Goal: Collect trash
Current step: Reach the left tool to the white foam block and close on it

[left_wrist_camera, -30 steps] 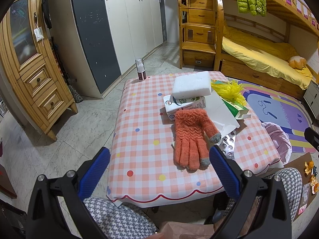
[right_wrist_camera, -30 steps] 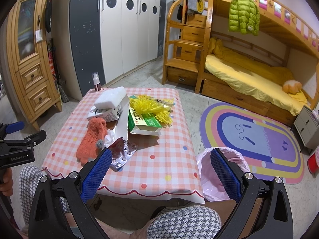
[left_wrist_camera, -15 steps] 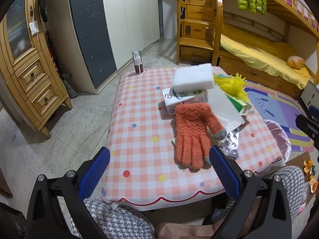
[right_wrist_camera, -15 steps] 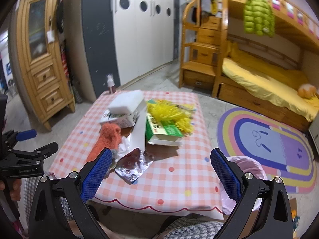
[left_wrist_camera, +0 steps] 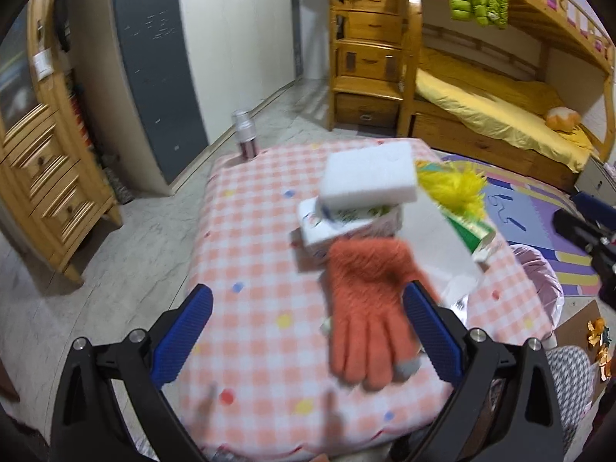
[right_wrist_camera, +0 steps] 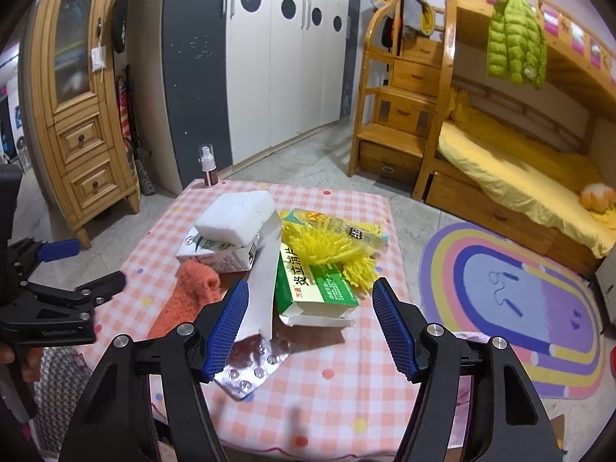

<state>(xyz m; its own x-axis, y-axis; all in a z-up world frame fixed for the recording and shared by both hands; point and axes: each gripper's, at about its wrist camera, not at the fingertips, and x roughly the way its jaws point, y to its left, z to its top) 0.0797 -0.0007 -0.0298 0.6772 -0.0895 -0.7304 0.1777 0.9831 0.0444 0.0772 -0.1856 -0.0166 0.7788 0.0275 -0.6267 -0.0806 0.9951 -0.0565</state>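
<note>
just ahead of the spread right gripper (right_wrist_camera: 308, 321), green medicine box (right_wrist_camera: 317, 288)

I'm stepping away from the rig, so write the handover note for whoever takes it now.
Left claw: open, empty, above the near edge of the checkered table, beside the orange glove.
Right claw: open, empty, hovering over the blister pack and the green medicine box.
On the table: white sponge on a small carton, white paper strip, yellow frilly packet, spray bottle at the far corner.
Pink trash bag sits at the table's right side.
Done: nothing visibly collected.
Left: sort out the trash and bag it.
</note>
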